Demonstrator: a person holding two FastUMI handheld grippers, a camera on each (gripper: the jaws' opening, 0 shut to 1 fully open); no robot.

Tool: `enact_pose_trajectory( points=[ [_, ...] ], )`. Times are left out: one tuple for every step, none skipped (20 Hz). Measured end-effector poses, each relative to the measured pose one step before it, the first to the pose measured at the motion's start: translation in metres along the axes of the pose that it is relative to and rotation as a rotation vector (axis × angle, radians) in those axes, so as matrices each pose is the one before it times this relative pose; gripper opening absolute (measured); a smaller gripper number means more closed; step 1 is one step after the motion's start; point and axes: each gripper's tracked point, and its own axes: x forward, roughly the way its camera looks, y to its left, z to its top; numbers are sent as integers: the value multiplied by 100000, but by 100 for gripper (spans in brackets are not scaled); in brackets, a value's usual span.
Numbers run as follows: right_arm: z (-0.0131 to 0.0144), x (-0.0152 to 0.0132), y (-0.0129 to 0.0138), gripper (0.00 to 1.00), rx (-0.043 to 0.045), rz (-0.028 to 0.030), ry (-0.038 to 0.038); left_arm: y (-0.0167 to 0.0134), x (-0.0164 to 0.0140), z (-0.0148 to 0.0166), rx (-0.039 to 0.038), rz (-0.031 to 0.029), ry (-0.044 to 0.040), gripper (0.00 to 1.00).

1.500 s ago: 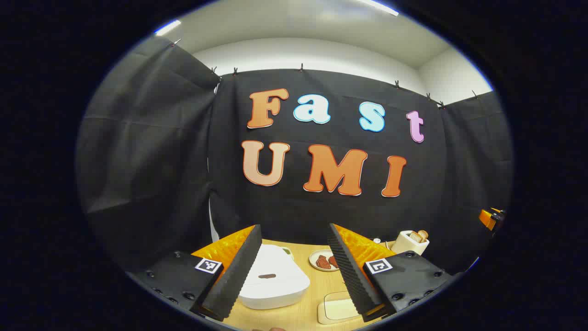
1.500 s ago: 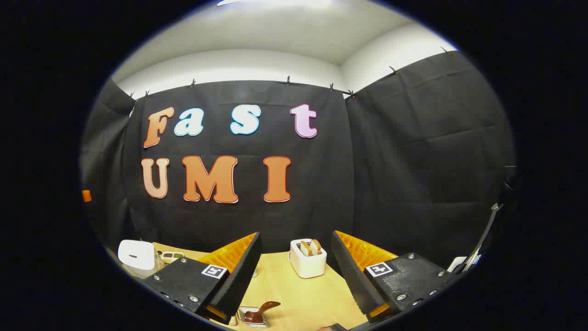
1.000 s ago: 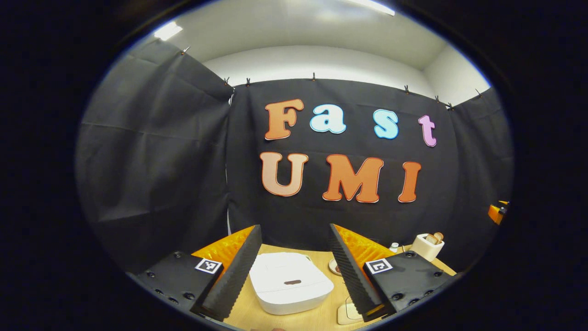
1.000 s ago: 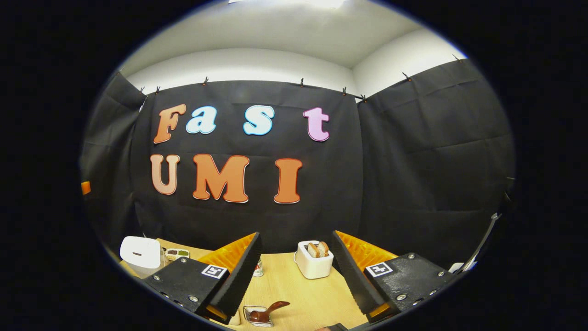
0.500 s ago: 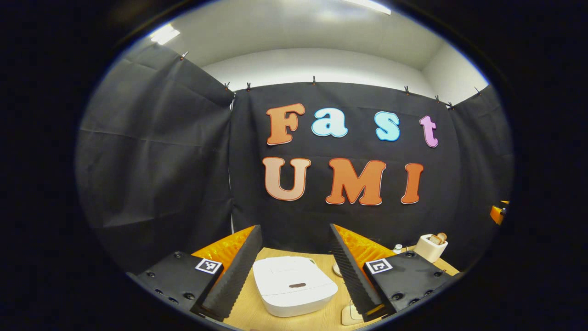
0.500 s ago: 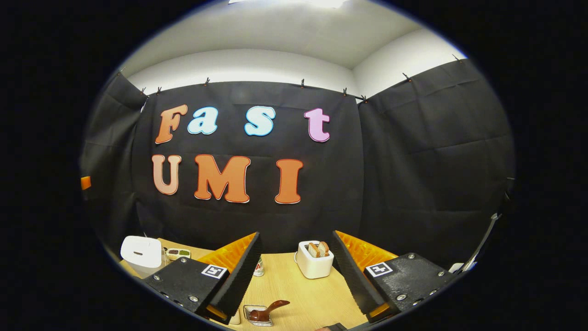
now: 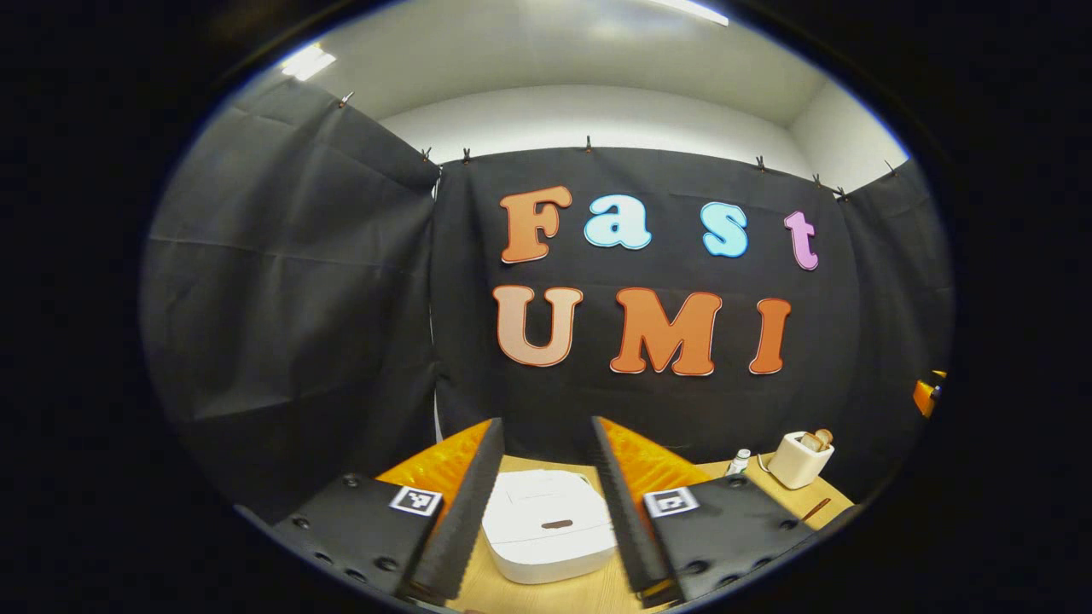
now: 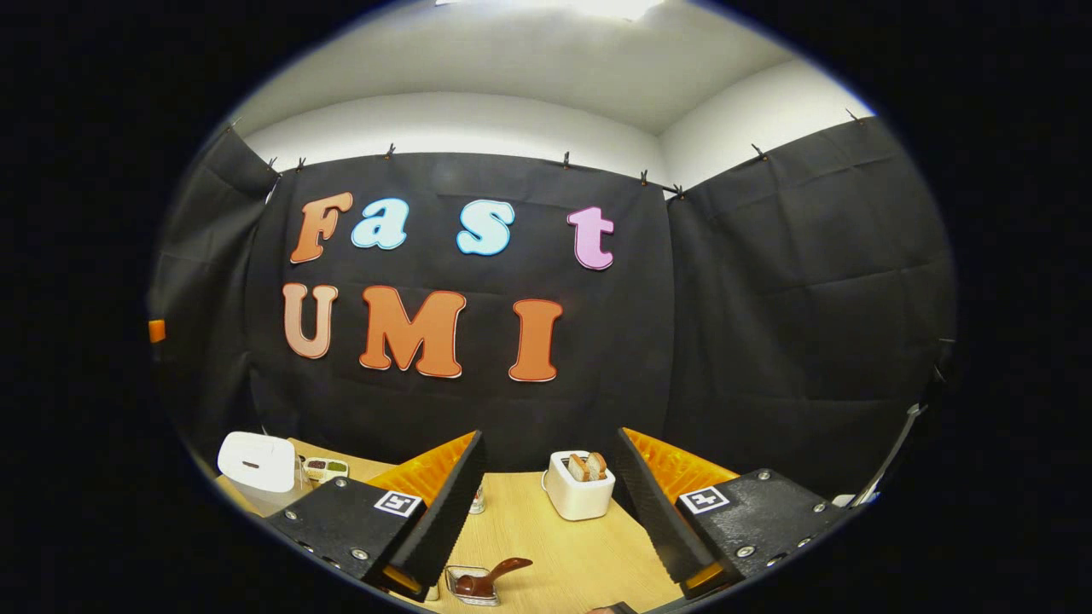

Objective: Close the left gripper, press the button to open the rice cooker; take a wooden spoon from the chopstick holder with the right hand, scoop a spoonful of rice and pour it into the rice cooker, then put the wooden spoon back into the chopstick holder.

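Ahead of our left tongs point(image 7: 546, 495), parted and empty, the shut rice cooker point(image 7: 548, 527) sits on the desk point(image 7: 772, 499); we should close fully, then press its button point(image 7: 556, 524) squarely. Right gripper view: right tongs point(image 8: 550, 499) wide, empty, rice cooker point(image 8: 255, 461) far left.

We see the rice cooker point(image 7: 548, 527) partly behind fingers, small bottle point(image 7: 740, 461) too tiny to identify, dish point(image 8: 467, 586) cut off below.

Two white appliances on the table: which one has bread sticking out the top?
The toaster, the small boxy one with two slices standing in its slots. The rice cooker is the wider, flat-topped one with its lid down, lying between the left tool's fingers.
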Motion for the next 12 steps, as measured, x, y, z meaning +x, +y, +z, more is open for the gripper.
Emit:
enact_pose_trajectory(
  points=[
    [-41, 61, -240, 94, 853, -25, 238, -29, 68, -175, 224, -286, 345, 71],
    [-41, 4, -104, 98, 502, 70, 326, 103, -210, 91, 246, 81, 390, 61],
    [-2, 5, -117, 94, 149, -44, 147, 2, 161, -207, -511, -608, 396, 52],
    [28, 27, -31, 98, -323, -179, 60, -275, 67, -85, 130, -441, 412, 42],
    [15, -9, 144, 94, -485, -118, 36, -289, -17, -199, 449, -1751, 774, 42],
    [-23, -37, 143, 94, -520, 180, 221, -370, -149, -465, 1099, -1956, 1390, 40],
    [-2, 2, 57, 90, -348, 214, 113, 220, 60, 41, 1730, 616, -321, 40],
    [17, 9, -36, 94, -258, 10, -70, 1599, -423, 1076, -69, 4628, -219, 30],
    [21, -41, 25, 94, -237, 0, -6, -622, 1091, -861, -768, -1474, 71, 19],
    [-57, 13, 49, 94, -153, 144, 93, 412, -103, 190, 176, 1575, -700, 8],
    [-55, -82, 58, 94, -185, 316, 276, -237, -404, -130, -853, -502, -160, 7],
    [-53, 6, 5, 94, -235, 219, 189, -354, -100, -14, -275, -1782, 859, 6]
  ],
)
